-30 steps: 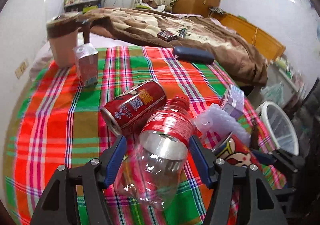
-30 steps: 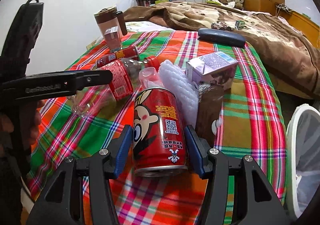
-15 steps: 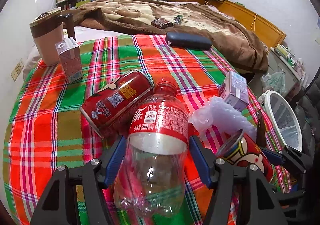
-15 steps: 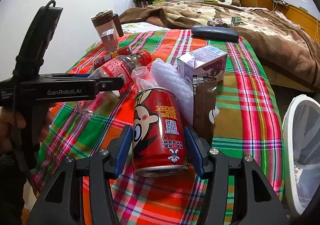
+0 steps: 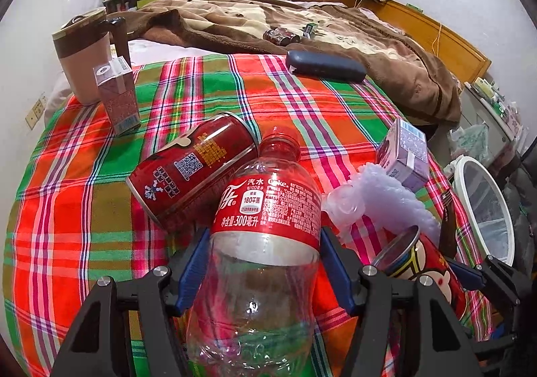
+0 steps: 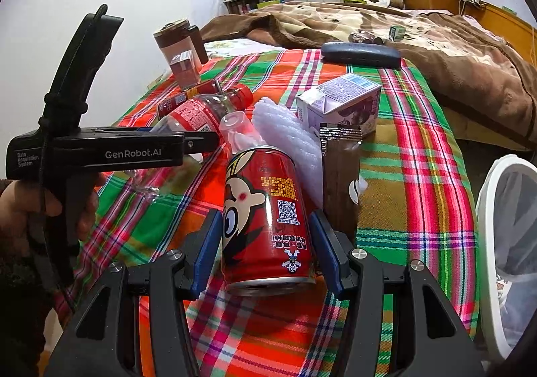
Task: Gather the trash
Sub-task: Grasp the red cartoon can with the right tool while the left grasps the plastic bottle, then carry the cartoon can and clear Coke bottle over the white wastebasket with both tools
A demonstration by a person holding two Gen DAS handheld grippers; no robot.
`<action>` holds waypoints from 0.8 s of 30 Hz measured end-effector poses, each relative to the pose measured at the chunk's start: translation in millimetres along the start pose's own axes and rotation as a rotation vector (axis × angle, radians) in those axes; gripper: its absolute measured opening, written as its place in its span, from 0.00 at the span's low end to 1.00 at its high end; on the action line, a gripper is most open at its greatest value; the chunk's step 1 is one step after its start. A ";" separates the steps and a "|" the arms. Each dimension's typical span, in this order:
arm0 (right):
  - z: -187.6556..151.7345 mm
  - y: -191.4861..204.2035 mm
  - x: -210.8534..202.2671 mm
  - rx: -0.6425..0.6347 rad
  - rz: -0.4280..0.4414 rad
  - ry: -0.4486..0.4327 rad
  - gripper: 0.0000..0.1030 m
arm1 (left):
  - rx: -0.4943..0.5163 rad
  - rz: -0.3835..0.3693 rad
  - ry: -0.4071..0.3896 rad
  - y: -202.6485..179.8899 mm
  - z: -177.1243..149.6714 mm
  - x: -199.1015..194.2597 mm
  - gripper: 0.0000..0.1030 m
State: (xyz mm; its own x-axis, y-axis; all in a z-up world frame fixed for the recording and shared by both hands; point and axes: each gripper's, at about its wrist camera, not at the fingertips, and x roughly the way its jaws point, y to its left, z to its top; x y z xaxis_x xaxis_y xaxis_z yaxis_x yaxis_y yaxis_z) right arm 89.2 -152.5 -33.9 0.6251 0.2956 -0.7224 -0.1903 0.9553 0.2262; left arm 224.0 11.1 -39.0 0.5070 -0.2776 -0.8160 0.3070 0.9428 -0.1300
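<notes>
A clear plastic cola bottle (image 5: 265, 209) with a red label and cap sits between my left gripper's (image 5: 264, 236) blue pads, which press on its sides, neck pointing away. In the right wrist view the left gripper (image 6: 198, 142) holds the bottle (image 6: 198, 108) tilted over the plaid cloth. My right gripper (image 6: 265, 219) is shut on a red cartoon can (image 6: 265, 209), which also shows in the left wrist view (image 5: 426, 263). A second red can (image 5: 191, 172) lies on its side just left of the bottle.
On the plaid cloth (image 5: 67, 209) lie a purple carton (image 5: 402, 155), white foam wrap (image 5: 386, 202) and a brown sachet (image 6: 340, 175). A small carton (image 5: 117, 98), a mug (image 5: 84, 61) and a dark case (image 5: 325, 66) stand farther back. A white-rimmed bin (image 6: 486, 209) is at the right.
The bottle has swung from slanting right to pointing straight ahead between the left pads, and the left gripper has shifted slightly across the cloth. The right gripper and its can stay put.
</notes>
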 end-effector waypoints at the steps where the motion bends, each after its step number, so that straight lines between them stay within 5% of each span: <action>1: -0.2 -0.3 -0.1 0.001 0.001 0.000 0.53 | -0.005 0.001 -0.004 0.0 -1.4 -1.3 0.62; 24: -9.5 6.2 -25.0 -0.007 0.021 -0.055 0.53 | -0.074 -0.018 -0.143 -13.8 -48.7 -71.9 0.62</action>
State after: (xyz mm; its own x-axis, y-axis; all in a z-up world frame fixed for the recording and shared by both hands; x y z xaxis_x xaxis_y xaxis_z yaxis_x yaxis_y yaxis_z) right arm 65.2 -153.9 -20.6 0.6617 0.3149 -0.6804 -0.2089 0.9490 0.2361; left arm 144.1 27.1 -6.0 0.6127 -0.3134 -0.7255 0.2600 0.9468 -0.1894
